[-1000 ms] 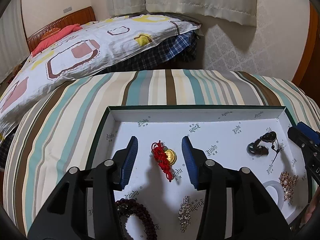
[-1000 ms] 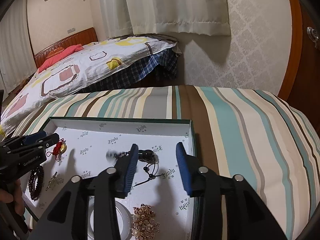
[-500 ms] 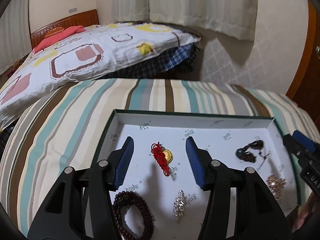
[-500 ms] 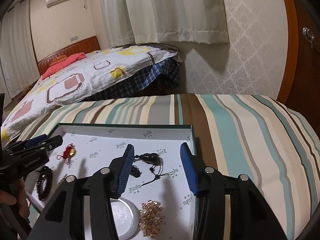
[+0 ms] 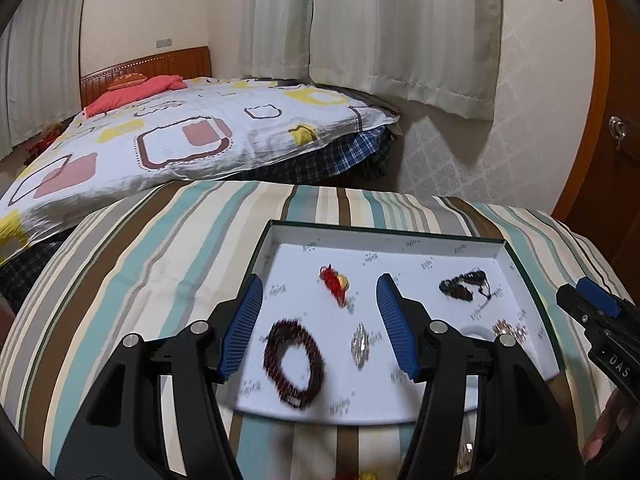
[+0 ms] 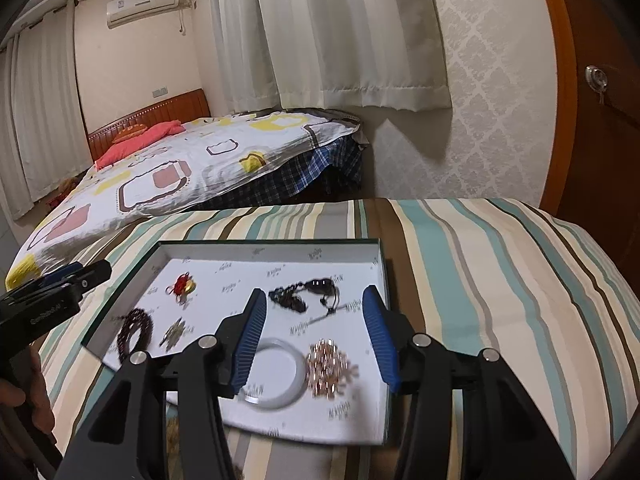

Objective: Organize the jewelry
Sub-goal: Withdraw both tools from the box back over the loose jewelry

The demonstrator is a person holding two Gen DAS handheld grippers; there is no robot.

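Note:
A white-lined tray [image 5: 384, 240] [image 6: 264, 247] lies on the striped bedding. In it are a red knot charm with a gold coin [image 5: 335, 280] [image 6: 183, 285], a dark bead bracelet [image 5: 294, 363] [image 6: 135, 332], a silver brooch [image 5: 360, 345] [image 6: 173, 332], a black cord necklace [image 5: 464, 286] [image 6: 308, 294], a rose-gold brooch [image 6: 329, 368] [image 5: 509, 330] and a clear bangle [image 6: 276, 372]. My left gripper [image 5: 319, 322] is open and empty above the tray's left half. My right gripper [image 6: 314, 334] is open and empty above its right half.
The tray rests on a striped cushion surface [image 5: 140, 248]. Behind it is a bed with a patterned quilt [image 5: 192, 140] and a wooden headboard [image 6: 156, 114]. Curtains [image 6: 320, 32], a wallpapered wall and a wooden door [image 6: 600, 100] stand at the back and right.
Both grippers have pulled back and up from the tray, still open. More of the tray and room now shows. The jewelry has not moved.

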